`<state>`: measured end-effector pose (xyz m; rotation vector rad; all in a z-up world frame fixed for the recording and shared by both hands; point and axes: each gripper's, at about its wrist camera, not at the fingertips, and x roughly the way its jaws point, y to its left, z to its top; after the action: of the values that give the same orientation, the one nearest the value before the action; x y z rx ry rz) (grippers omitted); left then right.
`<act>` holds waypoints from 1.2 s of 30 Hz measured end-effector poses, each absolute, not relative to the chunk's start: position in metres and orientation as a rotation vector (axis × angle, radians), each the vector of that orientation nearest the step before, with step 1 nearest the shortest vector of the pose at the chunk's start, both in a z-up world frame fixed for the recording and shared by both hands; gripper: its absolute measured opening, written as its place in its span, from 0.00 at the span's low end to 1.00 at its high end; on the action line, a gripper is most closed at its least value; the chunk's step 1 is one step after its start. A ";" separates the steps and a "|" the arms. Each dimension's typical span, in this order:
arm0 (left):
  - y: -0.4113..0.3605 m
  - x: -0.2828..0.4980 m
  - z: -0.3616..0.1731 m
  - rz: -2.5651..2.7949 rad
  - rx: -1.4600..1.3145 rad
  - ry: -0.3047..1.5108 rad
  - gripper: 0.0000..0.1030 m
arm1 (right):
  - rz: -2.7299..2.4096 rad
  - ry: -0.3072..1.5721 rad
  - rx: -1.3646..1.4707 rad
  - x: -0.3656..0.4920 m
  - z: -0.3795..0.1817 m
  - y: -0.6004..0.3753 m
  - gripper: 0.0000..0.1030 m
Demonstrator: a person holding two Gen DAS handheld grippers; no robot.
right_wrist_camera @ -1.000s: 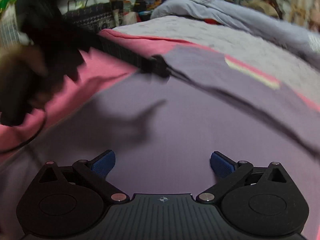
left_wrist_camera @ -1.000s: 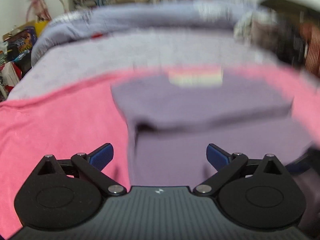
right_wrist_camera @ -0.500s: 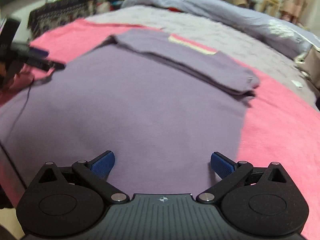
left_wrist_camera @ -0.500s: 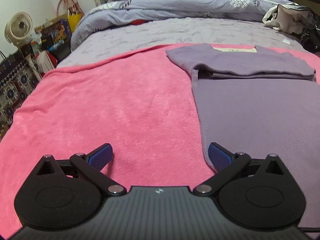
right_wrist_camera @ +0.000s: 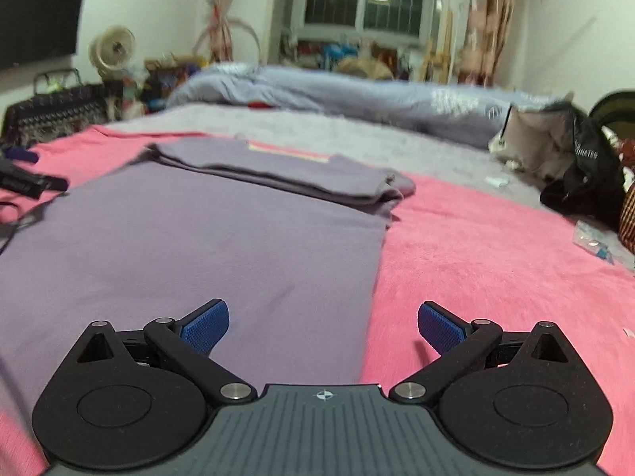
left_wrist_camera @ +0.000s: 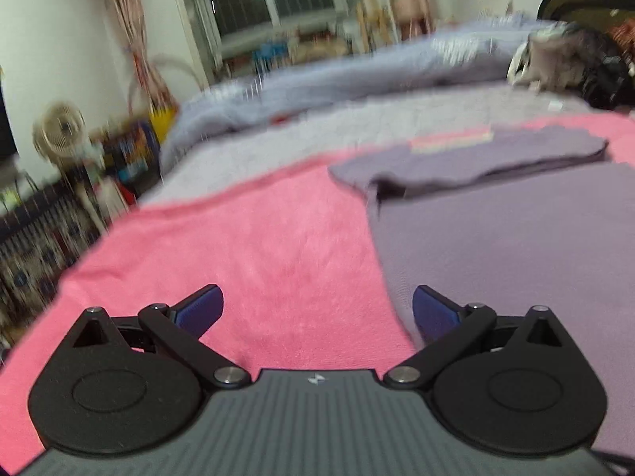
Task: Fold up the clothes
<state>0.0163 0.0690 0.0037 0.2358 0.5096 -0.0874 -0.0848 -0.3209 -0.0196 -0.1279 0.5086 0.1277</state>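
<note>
My left claw released, empty, low centre of frame, straddling garment's left edge; likely lining up for near corner. My right claw released, empty, straddling garment's right edge, same reason by my judgement. Purple garment flat on pink blanket on bed, centre frame; far end folded over toward me, striped label patch on fold. Smooth, few wrinkles.

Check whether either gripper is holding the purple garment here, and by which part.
Nothing is held. The left gripper and right gripper are both open, with no fabric between the fingers; the purple garment lies flat on the pink blanket.
</note>
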 end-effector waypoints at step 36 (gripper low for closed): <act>0.055 -0.166 -0.015 -0.027 0.506 0.434 1.00 | 0.013 0.351 -0.497 -0.218 -0.027 -0.255 1.00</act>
<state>-0.1657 0.0550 -0.0147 0.5064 0.4342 -0.0265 -0.2178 -0.2552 -0.0273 -0.4969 0.3513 0.0134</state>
